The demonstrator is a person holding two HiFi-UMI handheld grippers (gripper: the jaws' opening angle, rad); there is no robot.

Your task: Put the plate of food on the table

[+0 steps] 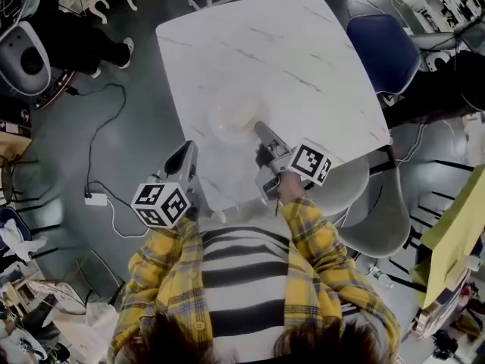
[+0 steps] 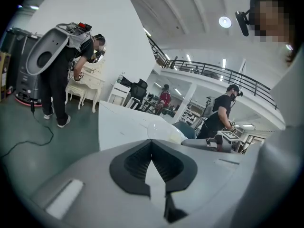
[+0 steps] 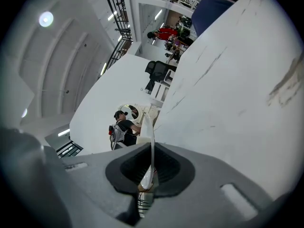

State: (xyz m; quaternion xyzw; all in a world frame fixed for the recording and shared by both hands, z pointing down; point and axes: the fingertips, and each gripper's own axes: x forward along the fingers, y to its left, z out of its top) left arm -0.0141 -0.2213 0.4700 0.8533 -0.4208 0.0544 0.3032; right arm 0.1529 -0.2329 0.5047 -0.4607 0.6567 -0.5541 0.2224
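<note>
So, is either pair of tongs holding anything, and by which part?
The right tongs pinch the plate by its rim; the left tongs hold nothing.

Worktop: white marble; far half and right side bare, wide passage there.

One obstacle over it: clear plate, near the middle, toward the near edge. Cannot tell whether it rests on the surface or hangs just above it.

Right claw clamped on the plate's near-right rim, so that side is blocked. The plate's far and left sides are free.

Left claw, jaws together, over the near-left edge, apart from the plate, with an open gap between them.

Blue chair is close against the far-right edge, grey chair at the near-right corner.

Floor to the left is open, with a cable trailing across it.
</note>
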